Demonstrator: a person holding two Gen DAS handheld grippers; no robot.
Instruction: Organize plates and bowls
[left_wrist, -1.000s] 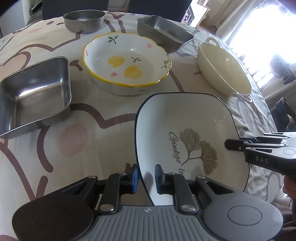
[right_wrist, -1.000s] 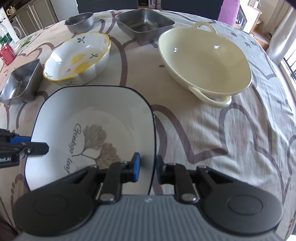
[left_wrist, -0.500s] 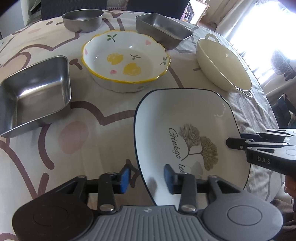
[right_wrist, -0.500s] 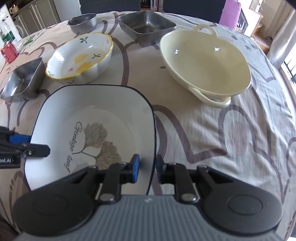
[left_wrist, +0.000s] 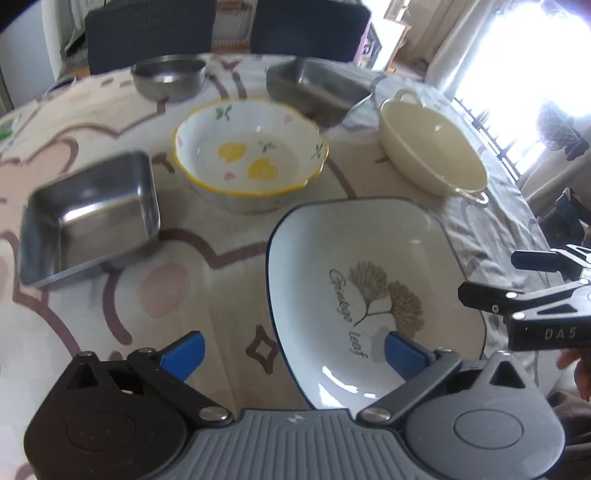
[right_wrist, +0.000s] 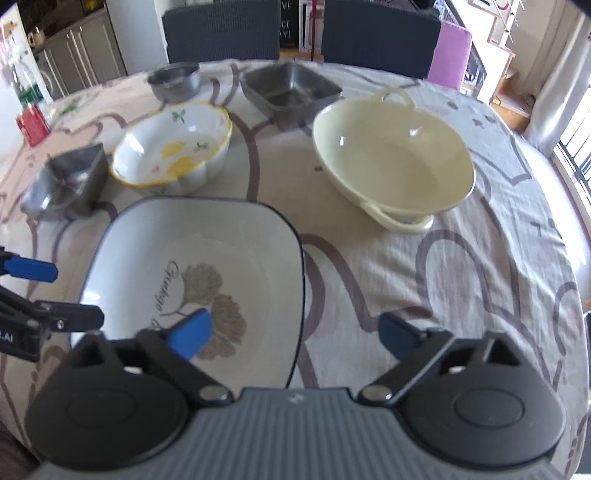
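Note:
A white square plate with a dark rim and a ginkgo leaf print (left_wrist: 369, 266) (right_wrist: 207, 266) lies on the tablecloth at the near edge. My left gripper (left_wrist: 291, 349) is open, its fingers straddling the plate's left rim without touching. My right gripper (right_wrist: 295, 332) is open, straddling the plate's right rim. A yellow-rimmed floral bowl (left_wrist: 251, 155) (right_wrist: 173, 147) sits behind the plate. A cream two-handled bowl (left_wrist: 432, 151) (right_wrist: 395, 162) sits to the right.
Two square steel trays (left_wrist: 92, 214) (left_wrist: 317, 85) and a round steel bowl (left_wrist: 168, 75) stand on the patterned tablecloth (left_wrist: 166, 280). Dark chairs (right_wrist: 221, 29) stand behind the table. A red can (right_wrist: 32, 124) is at the far left.
Both grippers have opened and let go of the plate's rims. The plate now rests on the table, and both grippers have pulled back and up a little.

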